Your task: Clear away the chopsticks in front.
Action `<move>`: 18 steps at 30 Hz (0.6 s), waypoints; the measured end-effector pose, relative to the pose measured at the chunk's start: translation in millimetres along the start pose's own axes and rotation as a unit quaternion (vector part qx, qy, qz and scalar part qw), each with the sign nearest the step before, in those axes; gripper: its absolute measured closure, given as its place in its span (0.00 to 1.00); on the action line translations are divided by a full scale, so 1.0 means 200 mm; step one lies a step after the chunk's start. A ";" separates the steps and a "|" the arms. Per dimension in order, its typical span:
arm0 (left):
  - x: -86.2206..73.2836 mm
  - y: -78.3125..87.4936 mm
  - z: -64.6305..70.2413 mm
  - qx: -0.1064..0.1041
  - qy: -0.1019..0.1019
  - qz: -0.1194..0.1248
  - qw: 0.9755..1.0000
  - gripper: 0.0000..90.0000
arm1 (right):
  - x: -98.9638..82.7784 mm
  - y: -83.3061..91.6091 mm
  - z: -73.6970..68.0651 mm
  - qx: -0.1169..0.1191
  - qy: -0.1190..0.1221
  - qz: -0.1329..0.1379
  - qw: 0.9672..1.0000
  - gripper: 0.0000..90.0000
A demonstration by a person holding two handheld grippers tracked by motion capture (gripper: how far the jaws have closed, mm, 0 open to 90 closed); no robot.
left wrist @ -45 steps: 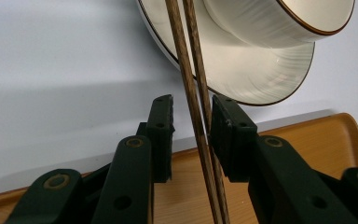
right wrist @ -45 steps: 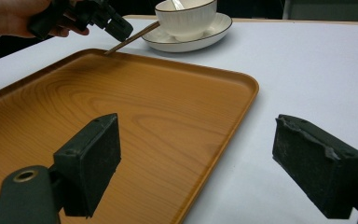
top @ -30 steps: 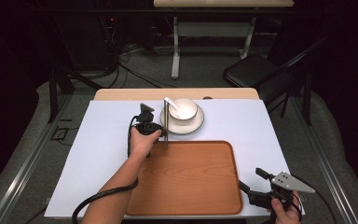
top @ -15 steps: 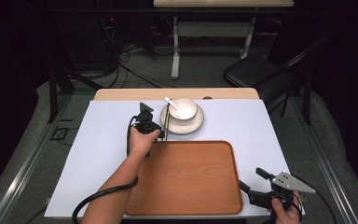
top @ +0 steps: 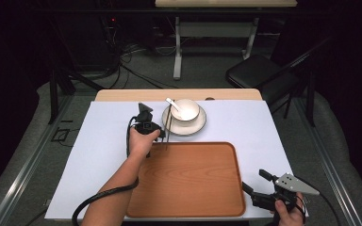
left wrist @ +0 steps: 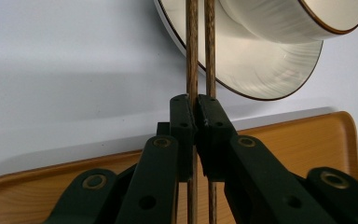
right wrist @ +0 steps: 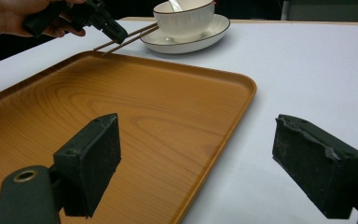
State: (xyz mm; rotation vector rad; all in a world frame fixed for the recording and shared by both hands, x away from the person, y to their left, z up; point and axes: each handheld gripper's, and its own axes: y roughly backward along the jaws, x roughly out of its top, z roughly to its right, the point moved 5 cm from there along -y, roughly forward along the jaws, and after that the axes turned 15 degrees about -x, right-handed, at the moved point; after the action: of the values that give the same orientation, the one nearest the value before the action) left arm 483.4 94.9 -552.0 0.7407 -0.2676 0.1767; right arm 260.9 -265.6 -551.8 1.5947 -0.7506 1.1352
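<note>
Left hand-held gripper (top: pixel 166 133) clamped on pair of dark wooden chopsticks (left wrist: pixel 198 46), frame centre; likely tray-bound. Right hand-held gripper (right wrist: pixel 212 172): jaws apart, idle.

dark room, black chair (top: pixel 257 73), grey floor (top: pixel 28 141)

Right gripper (right wrist: pixel 214 172) jaws wide apart over wooden tray (right wrist: pixel 168 116) corner

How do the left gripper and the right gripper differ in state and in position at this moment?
The left gripper is shut on the chopsticks beside the saucer; the right gripper is open and holds nothing. The left is at the tray's far edge; the right is at its near right corner. Both have black jaws.
</note>
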 end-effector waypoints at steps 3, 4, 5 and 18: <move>0.00 0.02 -0.01 -0.003 0.004 0.010 1.000 0.95 | 0.00 0.00 0.00 0.000 0.000 0.000 1.000 0.16; 0.01 0.03 -0.02 -0.003 0.004 0.013 1.000 0.95 | 0.00 0.00 0.00 0.000 0.000 0.000 1.000 0.16; 0.01 0.04 -0.02 -0.005 0.004 0.015 1.000 0.95 | 0.00 0.00 0.00 0.000 -0.001 -0.001 1.000 0.16; -0.02 0.17 -0.04 -0.018 0.008 0.052 0.998 0.95 | 0.00 0.00 0.00 0.001 -0.003 -0.003 1.000 0.16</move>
State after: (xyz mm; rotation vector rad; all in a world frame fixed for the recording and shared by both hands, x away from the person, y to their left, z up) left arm 472.9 124.7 -538.4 0.6891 -0.2937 0.2754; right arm 261.7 -265.6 -552.2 1.6007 -0.7482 1.1281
